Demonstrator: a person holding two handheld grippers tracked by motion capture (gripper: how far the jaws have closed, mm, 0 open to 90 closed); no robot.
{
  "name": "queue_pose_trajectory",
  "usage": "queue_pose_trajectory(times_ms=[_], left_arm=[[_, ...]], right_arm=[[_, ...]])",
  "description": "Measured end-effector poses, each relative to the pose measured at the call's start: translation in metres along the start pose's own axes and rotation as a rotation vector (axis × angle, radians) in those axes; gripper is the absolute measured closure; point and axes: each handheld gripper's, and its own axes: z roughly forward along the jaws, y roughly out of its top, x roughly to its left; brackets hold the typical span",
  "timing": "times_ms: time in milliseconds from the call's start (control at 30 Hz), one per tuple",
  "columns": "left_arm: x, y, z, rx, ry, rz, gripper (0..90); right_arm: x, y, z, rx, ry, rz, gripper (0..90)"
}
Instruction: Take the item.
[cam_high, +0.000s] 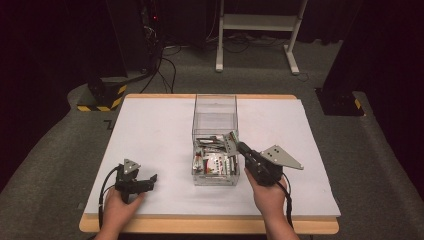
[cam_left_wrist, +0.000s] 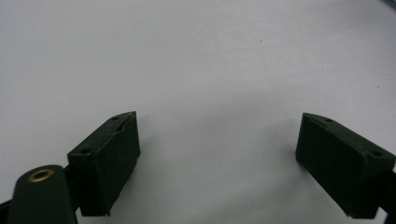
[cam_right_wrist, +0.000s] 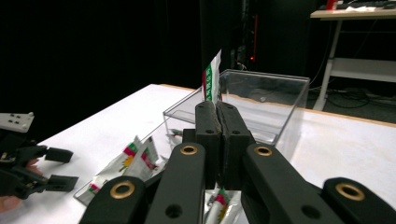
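White sheet-covered table (cam_high: 150, 130), clear plastic box (cam_high: 215, 107) standing at its centre, long axis running near to far. The near half of the box holds a loose pile of small sachets (cam_high: 212, 161) with red, green and white print; the far half looks bare in the high view.

Right gripper (cam_high: 232, 141): held by the person's right hand (cam_high: 269, 192) at the near right corner of the box, jaws reaching left and far over the box's right wall, above the sachet pile. In the right gripper view the two black jaws are pressed together on one sachet (cam_right_wrist: 213, 77), which stands upright out of the jaw tips, its white, green and red printed edge rising above them. The held sachet is lifted clear of the pile; other sachets (cam_right_wrist: 135, 158) lie lower, left of and below the jaws, inside the box (cam_right_wrist: 280, 100).

Left gripper (cam_high: 152, 178): held by the person's left hand (cam_high: 119, 206) near the table's near left corner, well apart from the box, jaws pointing right. In the left gripper view the jaws are spread wide with nothing between them, only the white table surface (cam_left_wrist: 201, 70) beneath. The same gripper (cam_right_wrist: 63, 168) shows at the left edge of the right gripper view, jaws parted.
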Motion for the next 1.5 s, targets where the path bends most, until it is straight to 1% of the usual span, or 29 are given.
queue_pose_trajectory(times_ms=[300, 567, 633, 667, 833, 1000, 1400, 1500], left_arm=[[0.0, 0.0, 0.0, -0.002, 0.002, -0.001, 13.9], [-0.001, 0.0, 0.0, -0.004, 0.002, -0.002, 13.9], [0.0, 0.0, 0.0, -0.002, 0.002, -0.001, 13.9], [-0.001, 0.0, 0.0, -0.004, 0.002, -0.003, 13.9], [-0.001, 0.0, 0.0, -0.004, 0.002, -0.003, 13.9], [0.0, 0.0, 0.0, -0.003, 0.002, -0.002, 13.9], [0.0, 0.0, 0.0, -0.002, 0.001, -0.002, 13.9], [0.0, 0.0, 0.0, -0.003, 0.002, -0.002, 13.9]], right_arm=[[-0.017, 0.005, -0.005, -0.024, -0.044, 0.014, 89.0], [-0.029, 0.007, -0.005, -0.03, -0.084, 0.008, 89.0], [-0.03, 0.008, -0.006, -0.032, -0.1, -0.012, 88.9], [-0.031, 0.009, -0.006, -0.033, -0.107, -0.014, 89.0], [-0.039, 0.011, -0.009, -0.041, -0.13, -0.006, 88.9], [-0.047, 0.011, -0.009, -0.045, -0.158, -0.008, 89.0], [-0.065, -0.002, 0.002, -0.001, -0.215, -0.008, 88.9], [-0.069, -0.007, 0.007, 0.01, -0.222, 0.001, 88.9]])
